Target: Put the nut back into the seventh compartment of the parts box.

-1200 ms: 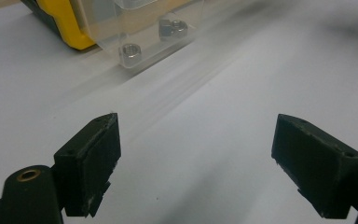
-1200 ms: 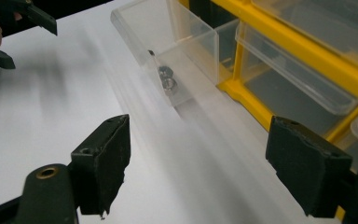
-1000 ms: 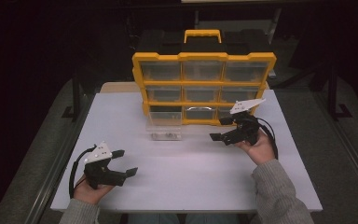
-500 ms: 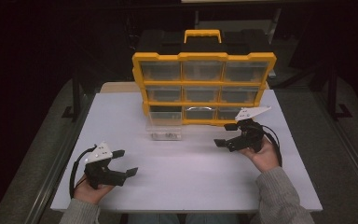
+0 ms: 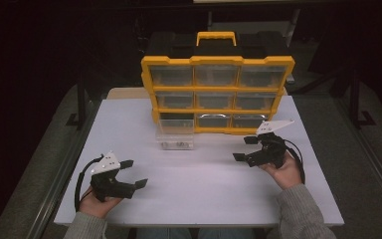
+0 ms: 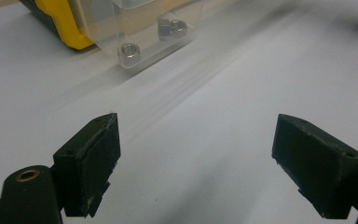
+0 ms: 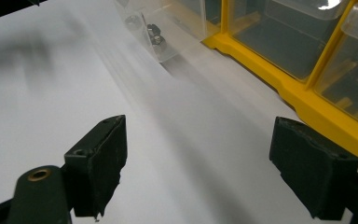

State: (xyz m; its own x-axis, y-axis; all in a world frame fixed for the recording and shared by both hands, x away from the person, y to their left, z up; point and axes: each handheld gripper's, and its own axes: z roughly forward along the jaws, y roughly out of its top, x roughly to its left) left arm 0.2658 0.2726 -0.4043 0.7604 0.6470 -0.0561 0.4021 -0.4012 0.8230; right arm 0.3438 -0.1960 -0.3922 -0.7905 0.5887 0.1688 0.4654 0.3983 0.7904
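A yellow and black organizer (image 5: 218, 94) with clear drawers stands at the back of the white table (image 5: 204, 199). One clear drawer (image 5: 176, 134) is pulled out onto the table in front of its lower left slot and holds a few metal nuts (image 6: 129, 49). My left gripper (image 5: 135, 173) rests open near the front left, pointing toward that drawer (image 6: 154, 28), nothing between its jaws. My right gripper (image 5: 244, 149) is held open at the right, just in front of the organizer (image 7: 307, 56), also empty. The drawer (image 7: 154, 32) lies ahead of it to the left.
The organizer's yellow base edge (image 7: 261, 70) runs close past the right gripper's right jaw. Bare white tabletop (image 6: 205, 102) lies between both grippers and the drawer. The table's edges drop to dark floor and a metal frame (image 5: 74, 149) at the left.
My right gripper has drawn back from the organizer's front toward the near edge, still open. The left gripper and the drawer have stayed put.
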